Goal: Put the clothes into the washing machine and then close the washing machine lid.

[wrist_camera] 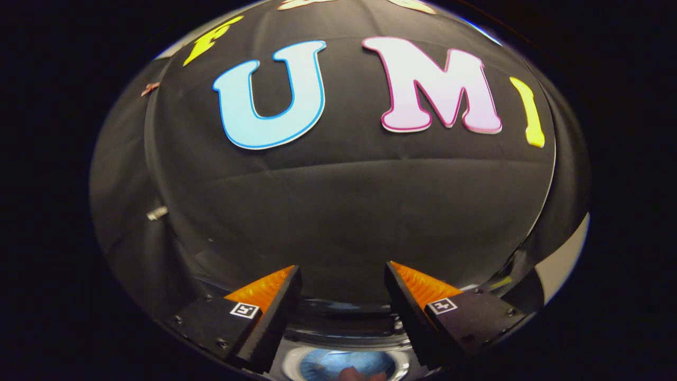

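Gripper [342,283] seen from its own camera, held level and aimed at the booth wall [349,211], a black cloth stretched across the background with a horizontal fold line running through its middle. Both fingers [267,304] are set well apart, with a wide gap left between the tips; nothing is held between them and neither pad is in contact with any object. A ribbed pad is shown on the inner face of each finger, and a small square marker [245,310] is fixed on the upper face of each finger body. Below the gap, close under the finger bases, the washer [338,338] is seen from above as a curved, glossy dark rim. Inside that rim a round drum opening [346,364] with a bright metallic ring is visible, and blue fabric [328,365] is seen lying within it, so the clothes are located inside the machine, beneath and slightly behind the fingertips. A small pale rounded shape at the lower edge of the opening cannot be identified. The position of the lid cannot be told. A short metal fitting [157,213] is fastened on the wall beyond the one finger, and a pale panel [566,259] is seen past the wall's edge beyond the other.
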